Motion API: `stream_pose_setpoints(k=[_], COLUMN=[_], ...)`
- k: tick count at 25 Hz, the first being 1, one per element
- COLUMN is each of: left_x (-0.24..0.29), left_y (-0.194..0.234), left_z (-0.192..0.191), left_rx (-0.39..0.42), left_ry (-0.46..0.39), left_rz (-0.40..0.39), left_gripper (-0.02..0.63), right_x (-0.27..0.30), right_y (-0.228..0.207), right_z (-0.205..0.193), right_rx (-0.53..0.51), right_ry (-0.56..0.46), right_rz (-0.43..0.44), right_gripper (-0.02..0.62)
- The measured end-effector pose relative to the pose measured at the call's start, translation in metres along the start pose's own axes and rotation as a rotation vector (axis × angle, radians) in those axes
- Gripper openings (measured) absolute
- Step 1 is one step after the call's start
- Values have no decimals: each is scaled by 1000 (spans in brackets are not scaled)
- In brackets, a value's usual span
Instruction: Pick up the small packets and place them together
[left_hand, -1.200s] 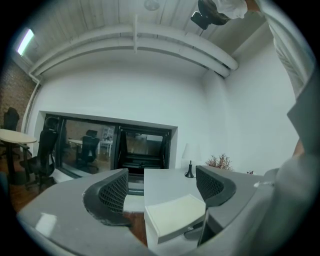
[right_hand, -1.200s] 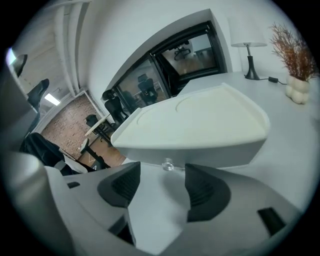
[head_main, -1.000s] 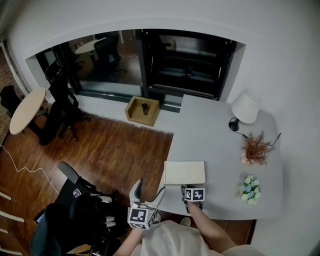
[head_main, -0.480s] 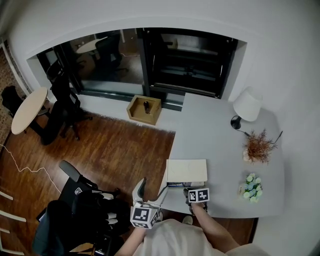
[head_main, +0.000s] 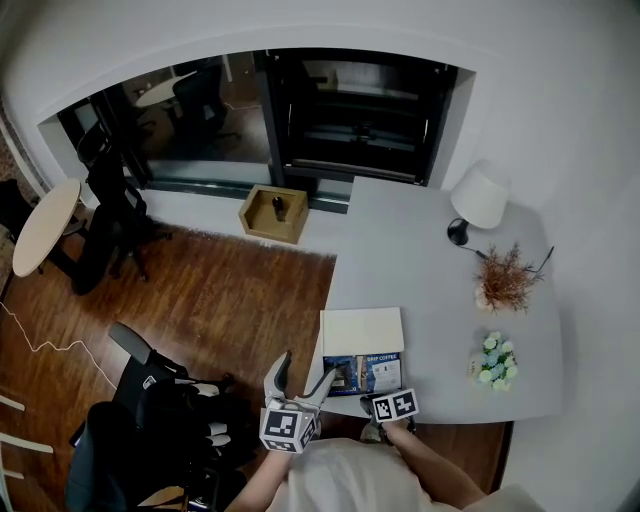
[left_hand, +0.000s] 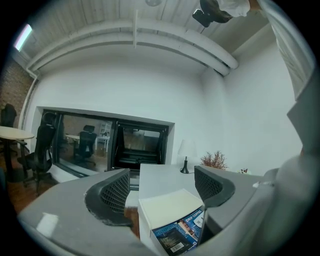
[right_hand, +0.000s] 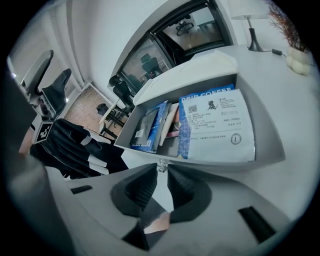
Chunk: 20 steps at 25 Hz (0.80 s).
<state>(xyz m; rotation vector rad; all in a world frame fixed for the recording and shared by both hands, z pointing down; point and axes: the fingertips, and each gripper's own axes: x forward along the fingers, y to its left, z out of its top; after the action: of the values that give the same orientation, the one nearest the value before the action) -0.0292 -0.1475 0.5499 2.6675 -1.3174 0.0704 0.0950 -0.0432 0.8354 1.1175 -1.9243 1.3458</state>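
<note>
– Small packets (right_hand: 150, 127): where do they lie?
– They sit in the drawer (right_hand: 208, 165) of the white box (head_main: 362, 330), which stands at the near left part of the grey tabletop (head_main: 420, 250). The drawer is drawn out toward you. Slim blue packets stand on edge at its left. A larger blue-and-white packet (right_hand: 215, 122) printed "DRIP COFFEE" lies flat at its right.
– My right claw?
– Your right claw (right_hand: 161, 170) points steeply down at the drawer front. Its jaws have just been closing and stand nearly together, pinched on the small shiny knob (right_hand: 160, 164) at the middle of that front.
– And the left?
– Your left claw (left_hand: 161, 172) is held about level at the box's near left corner. Its jaws have just been closing a little, but they stand well apart with the box corner between them. The left pad (left_hand: 114, 192) is clear of the box, and floor shows in the gap. Whether the right pad touches the drawer side I cannot tell.
– Anything else on the tabletop?
– A white lamp (head_main: 480, 197), a dried plant (head_main: 505, 280) and a small cluster of pale flowers (head_main: 495, 362) stand along the far and right side, well apart from the box.
</note>
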Motion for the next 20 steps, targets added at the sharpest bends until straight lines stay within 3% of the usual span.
stream_pose_setpoints(k=[3,5,7,9,10,12,15,20], left_x=[-1,-2,-3,-4,-4,-4,-3,2], left_y=[-4,-7,-8,-8,-8,-8,-9,-13], left_z=[-2,-3,-2,-2,-3,-4,-3,5], left_rx=[-3,0,4,6,6,3,-2,-25], left_ry=[4,6,3,3,5,6,1,-13], left_rz=[-4,-5,-5,-3,-2,1,1,-8], left_gripper=[385,385,385,385,385,385,385,385], right_x=[1,-3,-11,-23,-31,-53,-103,-195], right_y=[4,8,12,18,23,34,51,78], right_z=[1,2,2,4,8,24,70,142], right_rx=[17,25,-10,-72,-95,-115,-174,-444], right_ry=[-12,-16,-31,-66,-97,-203,-464,-801], right_rz=[35,66,74,79,89,110,104,-42], right_gripper=[66,111,118,187,187,187,187,186])
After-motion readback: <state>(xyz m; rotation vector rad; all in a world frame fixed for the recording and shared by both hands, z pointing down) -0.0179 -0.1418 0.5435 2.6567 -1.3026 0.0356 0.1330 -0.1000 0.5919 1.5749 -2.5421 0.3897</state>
